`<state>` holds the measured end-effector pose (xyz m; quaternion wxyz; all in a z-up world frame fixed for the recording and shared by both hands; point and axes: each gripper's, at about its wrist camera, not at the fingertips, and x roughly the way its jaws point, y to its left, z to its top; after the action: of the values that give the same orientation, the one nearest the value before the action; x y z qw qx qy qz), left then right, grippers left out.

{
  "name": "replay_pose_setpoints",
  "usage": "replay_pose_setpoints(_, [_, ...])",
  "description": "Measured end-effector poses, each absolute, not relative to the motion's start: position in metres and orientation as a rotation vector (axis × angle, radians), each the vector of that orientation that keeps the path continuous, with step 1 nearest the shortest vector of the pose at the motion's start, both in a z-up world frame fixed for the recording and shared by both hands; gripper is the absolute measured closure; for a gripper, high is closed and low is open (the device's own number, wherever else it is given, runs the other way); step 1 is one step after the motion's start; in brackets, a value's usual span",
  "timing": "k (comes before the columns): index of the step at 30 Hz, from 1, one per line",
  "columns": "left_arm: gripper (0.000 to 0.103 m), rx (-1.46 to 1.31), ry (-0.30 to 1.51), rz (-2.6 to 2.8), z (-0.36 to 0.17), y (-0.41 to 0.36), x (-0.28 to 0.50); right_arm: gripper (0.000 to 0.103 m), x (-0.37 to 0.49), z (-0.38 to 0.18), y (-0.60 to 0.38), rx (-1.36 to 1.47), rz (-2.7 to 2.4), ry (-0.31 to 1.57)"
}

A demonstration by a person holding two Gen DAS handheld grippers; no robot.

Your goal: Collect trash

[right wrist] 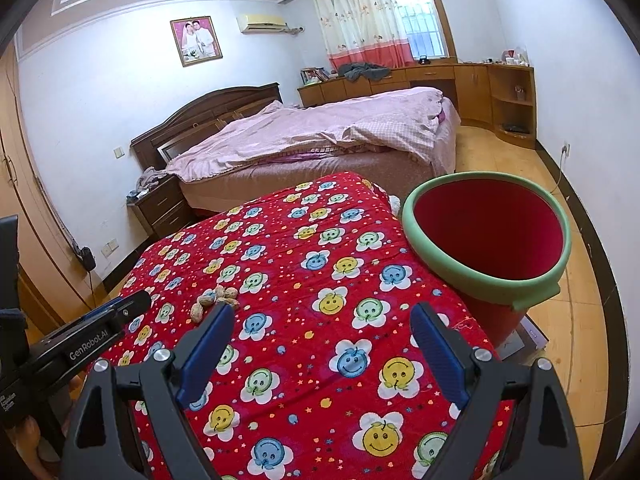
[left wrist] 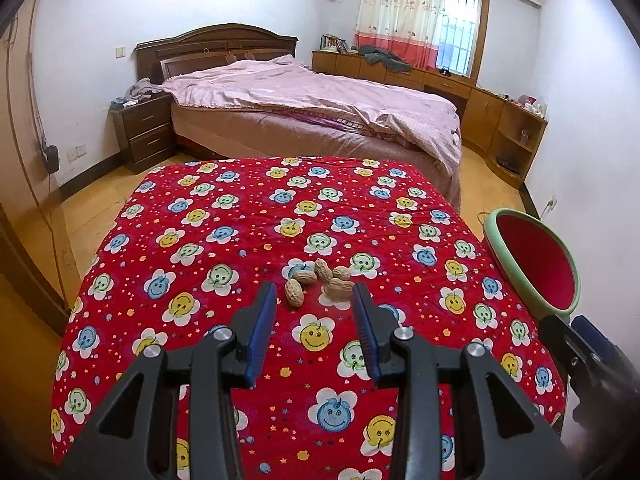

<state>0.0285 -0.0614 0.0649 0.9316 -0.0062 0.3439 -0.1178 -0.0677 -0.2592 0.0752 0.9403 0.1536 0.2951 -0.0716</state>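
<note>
Several peanut shells [left wrist: 318, 282] lie in a small cluster on a table under a red smiley-flower cloth [left wrist: 224, 248]. My left gripper [left wrist: 316, 294] hovers just short of the shells, open, nothing between its blue pads. In the right wrist view the same peanut shells [right wrist: 216, 300] show at the left, beside the left gripper's black body [right wrist: 80, 344]. My right gripper [right wrist: 322, 314] is open wide over the cloth [right wrist: 320, 272], holding nothing. A red bin with a green rim [right wrist: 488, 276] stands at the table's right edge, also seen as the bin [left wrist: 536, 264] in the left wrist view.
A bed with a pink quilt [left wrist: 312, 100] stands behind the table, a dark nightstand [left wrist: 146, 132] to its left. Wooden cabinets [left wrist: 488, 112] line the far and right walls under a curtained window. Wooden floor surrounds the table; a cable hangs on the left wall [left wrist: 48, 152].
</note>
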Motion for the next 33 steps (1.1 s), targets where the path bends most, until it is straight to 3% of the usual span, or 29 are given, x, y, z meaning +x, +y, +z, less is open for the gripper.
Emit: replay_pose_setpoints(33, [0.064,-0.015,0.696,-0.23,0.0677,-0.0571,0.0281,0.012,-0.0678,0.0752,-0.2583,0.313,-0.146,0.601])
